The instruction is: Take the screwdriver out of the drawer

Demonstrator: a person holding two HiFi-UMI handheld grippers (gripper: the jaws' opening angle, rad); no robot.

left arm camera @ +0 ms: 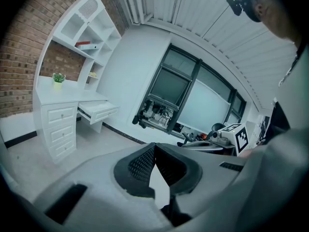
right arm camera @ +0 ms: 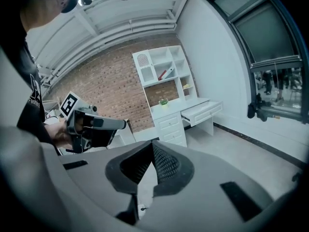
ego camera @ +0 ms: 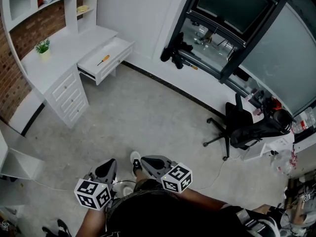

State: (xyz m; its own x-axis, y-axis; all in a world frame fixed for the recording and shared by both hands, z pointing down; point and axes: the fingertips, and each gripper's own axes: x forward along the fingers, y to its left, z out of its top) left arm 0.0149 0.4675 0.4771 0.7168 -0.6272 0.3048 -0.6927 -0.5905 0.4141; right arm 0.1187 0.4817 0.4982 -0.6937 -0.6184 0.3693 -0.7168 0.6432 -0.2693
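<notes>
The screwdriver (ego camera: 103, 59), with an orange handle and a dark shaft, lies slantwise on the white bottom of the pulled-out drawer (ego camera: 114, 64), far across the room from both grippers and touching neither. In the head view it is the only thing to be seen in that drawer; in the two gripper views the drawer's inside is out of sight behind its front. The drawer juts from under the top of a white desk (ego camera: 69, 39), on which a small potted plant (ego camera: 43, 46) stands near the brick wall. Beside the open drawer a stack of three drawers (ego camera: 69, 95) is pushed in. Above the desk a white shelf unit (ego camera: 75, 4) holds a red book (right arm camera: 165, 73) leaning in one niche and a small yellowish item (ego camera: 83, 9) in a lower one. A wide stretch of grey floor (ego camera: 148, 115) lies between the desk and the person, and a black office chair (ego camera: 242, 127) stands well off to the right by the window wall. At the bottom of the head view the left gripper (ego camera: 111, 163) and the right gripper (ego camera: 144, 160) are held low and close to the body, side by side, roughly level and pointing out toward the desk. Each has its jaws closed tip to tip with nothing between them. The right gripper view shows a hand (right arm camera: 58, 132) round the left gripper's grip.
</notes>
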